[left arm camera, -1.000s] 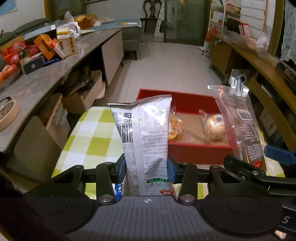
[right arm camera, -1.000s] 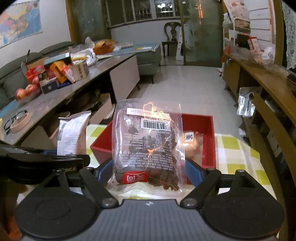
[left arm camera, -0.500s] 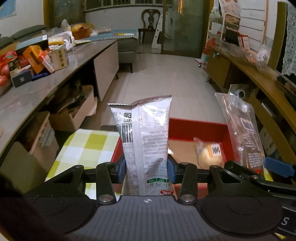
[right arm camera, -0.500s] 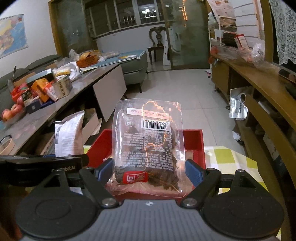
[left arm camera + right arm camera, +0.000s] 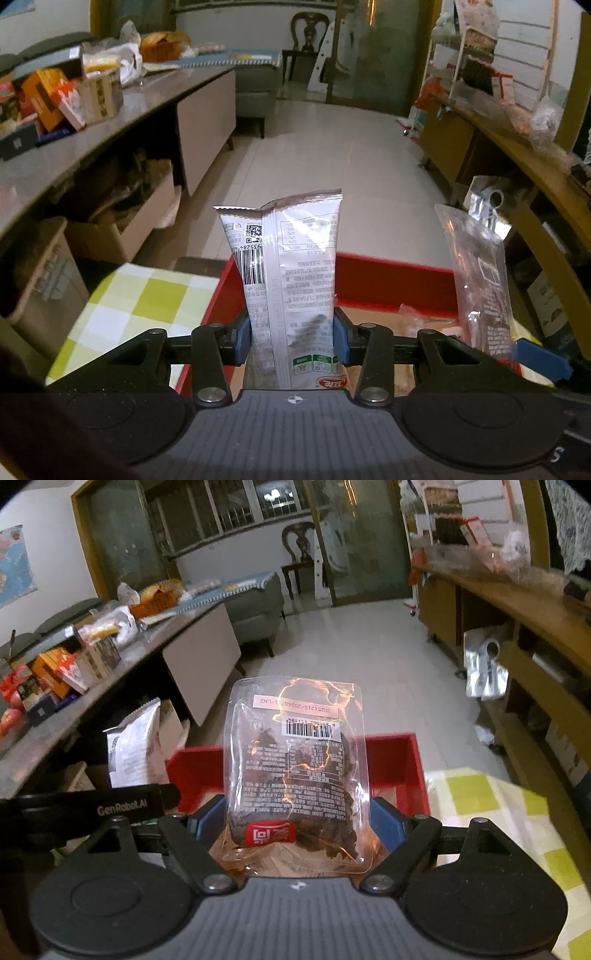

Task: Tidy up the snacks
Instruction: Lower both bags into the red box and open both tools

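Note:
My left gripper (image 5: 291, 341) is shut on a silver snack packet (image 5: 286, 273) that stands upright between its blue pads, over the near left part of the red box (image 5: 391, 282). My right gripper (image 5: 295, 821) is shut on a clear bag of dark dried snack (image 5: 295, 768) with a red label, held upright just before the red box (image 5: 399, 764). In the left wrist view the clear bag (image 5: 480, 284) shows at the right; in the right wrist view the silver packet (image 5: 135, 746) shows at the left. Wrapped snacks lie in the box, mostly hidden.
The box sits on a yellow-and-white checked tablecloth (image 5: 140, 299). A long grey counter (image 5: 92, 147) with boxes and bags runs along the left, cardboard boxes (image 5: 122, 229) under it. Wooden shelving (image 5: 535, 635) lines the right. Tiled floor (image 5: 332, 162) lies beyond the table.
Both grippers have moved forward and a little down with their packets, so the red box now lies close under them. The grips have not changed.

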`<state>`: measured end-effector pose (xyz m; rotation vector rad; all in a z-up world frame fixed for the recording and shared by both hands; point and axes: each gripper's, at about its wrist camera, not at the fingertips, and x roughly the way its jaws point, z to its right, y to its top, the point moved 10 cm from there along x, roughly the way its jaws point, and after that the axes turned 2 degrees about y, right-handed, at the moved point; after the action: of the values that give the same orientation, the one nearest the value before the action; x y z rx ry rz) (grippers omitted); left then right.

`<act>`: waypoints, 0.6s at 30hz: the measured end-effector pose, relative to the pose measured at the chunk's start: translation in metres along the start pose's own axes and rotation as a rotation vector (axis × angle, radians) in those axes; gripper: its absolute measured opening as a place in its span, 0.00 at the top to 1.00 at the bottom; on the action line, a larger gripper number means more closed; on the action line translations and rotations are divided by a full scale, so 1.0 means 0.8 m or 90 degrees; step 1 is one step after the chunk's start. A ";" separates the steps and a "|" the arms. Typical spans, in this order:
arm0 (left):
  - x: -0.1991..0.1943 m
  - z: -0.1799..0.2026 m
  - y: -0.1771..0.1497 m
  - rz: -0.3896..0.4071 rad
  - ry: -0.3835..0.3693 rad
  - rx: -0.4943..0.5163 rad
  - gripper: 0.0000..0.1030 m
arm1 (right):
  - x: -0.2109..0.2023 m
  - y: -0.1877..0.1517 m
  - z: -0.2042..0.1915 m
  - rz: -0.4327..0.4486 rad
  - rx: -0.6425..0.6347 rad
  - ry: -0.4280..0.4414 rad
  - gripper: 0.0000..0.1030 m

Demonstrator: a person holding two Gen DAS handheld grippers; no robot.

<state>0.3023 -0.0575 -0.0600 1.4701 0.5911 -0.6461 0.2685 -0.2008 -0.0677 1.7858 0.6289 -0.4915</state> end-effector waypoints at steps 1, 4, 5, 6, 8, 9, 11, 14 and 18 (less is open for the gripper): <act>0.008 0.000 -0.004 -0.007 0.004 0.001 0.52 | 0.007 -0.004 0.003 -0.007 0.002 -0.002 0.14; 0.026 0.000 -0.017 -0.029 0.010 0.003 0.52 | 0.022 -0.015 0.008 -0.027 -0.008 -0.015 0.14; 0.031 0.000 -0.020 -0.036 0.013 0.006 0.52 | 0.026 -0.018 0.010 -0.034 -0.010 -0.020 0.14; 0.036 0.001 -0.024 -0.042 0.016 0.012 0.51 | 0.029 -0.021 0.012 -0.040 -0.011 -0.022 0.14; 0.042 0.000 -0.030 -0.050 0.022 0.020 0.51 | 0.035 -0.028 0.015 -0.052 -0.017 -0.028 0.14; 0.045 0.000 -0.033 -0.053 0.026 0.026 0.51 | 0.038 -0.031 0.015 -0.056 -0.024 -0.032 0.14; 0.049 -0.002 -0.038 -0.059 0.036 0.032 0.50 | 0.042 -0.037 0.015 -0.063 -0.045 -0.048 0.14; 0.051 0.000 -0.044 -0.064 0.040 0.042 0.43 | 0.047 -0.045 0.006 -0.074 -0.085 -0.055 0.11; 0.049 0.006 -0.045 -0.060 0.046 0.060 0.31 | 0.050 -0.052 -0.002 -0.079 -0.122 -0.071 0.09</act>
<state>0.3046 -0.0636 -0.1131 1.5654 0.6971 -0.7054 0.2727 -0.1824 -0.1224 1.5346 0.6881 -0.5915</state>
